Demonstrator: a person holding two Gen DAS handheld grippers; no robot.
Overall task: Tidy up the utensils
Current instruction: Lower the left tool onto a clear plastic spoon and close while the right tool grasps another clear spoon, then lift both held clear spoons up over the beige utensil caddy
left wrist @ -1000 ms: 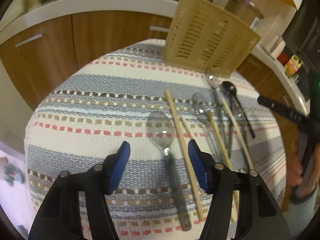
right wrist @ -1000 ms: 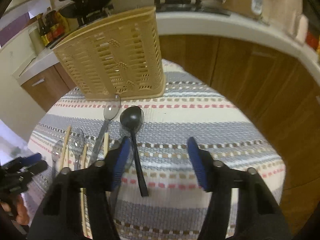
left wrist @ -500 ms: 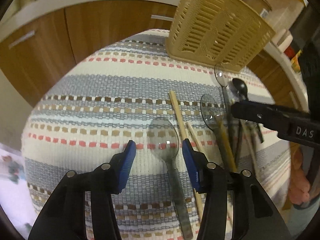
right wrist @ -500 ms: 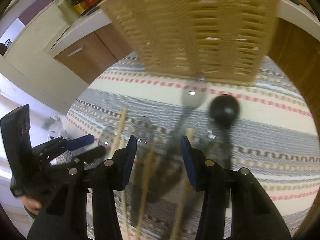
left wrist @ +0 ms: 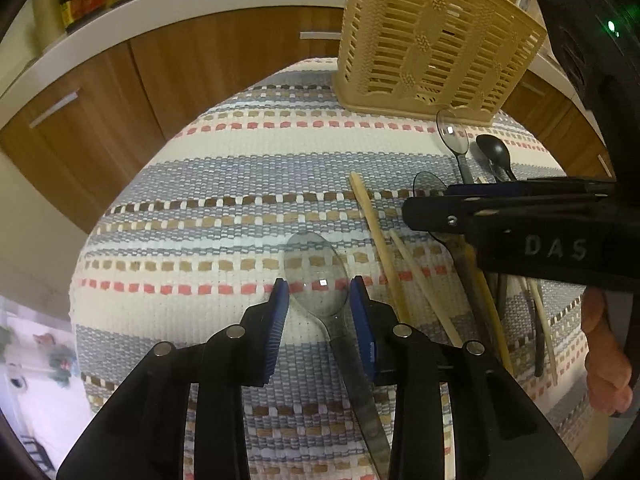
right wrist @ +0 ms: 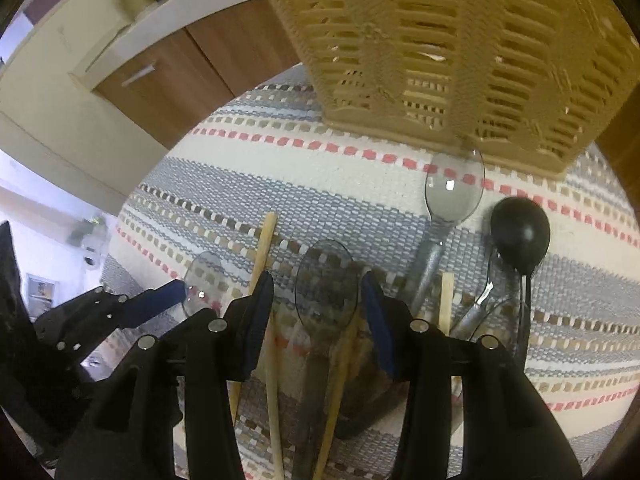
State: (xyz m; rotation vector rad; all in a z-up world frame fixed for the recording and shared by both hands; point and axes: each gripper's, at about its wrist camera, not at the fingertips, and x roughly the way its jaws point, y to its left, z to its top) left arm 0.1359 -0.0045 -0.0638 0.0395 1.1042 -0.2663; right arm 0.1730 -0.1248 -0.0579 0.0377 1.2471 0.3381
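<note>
Near the slotted utensil basket [left wrist: 436, 36], I'm at pickup: left gripper [left wrist: 319, 300] and right gripper [right wrist: 318, 304], each apart, straddle clear spoons; next, clamp.

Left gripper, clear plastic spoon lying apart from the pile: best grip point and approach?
Grip the clear spoon at the narrow neck just below the bowl, coming down from above with the left gripper open across it. It lies flat on the striped cloth, bowl up, handle toward the gripper. The bowl is wide and rounded, likelier to slip; chopsticks lie close on the right.
</note>
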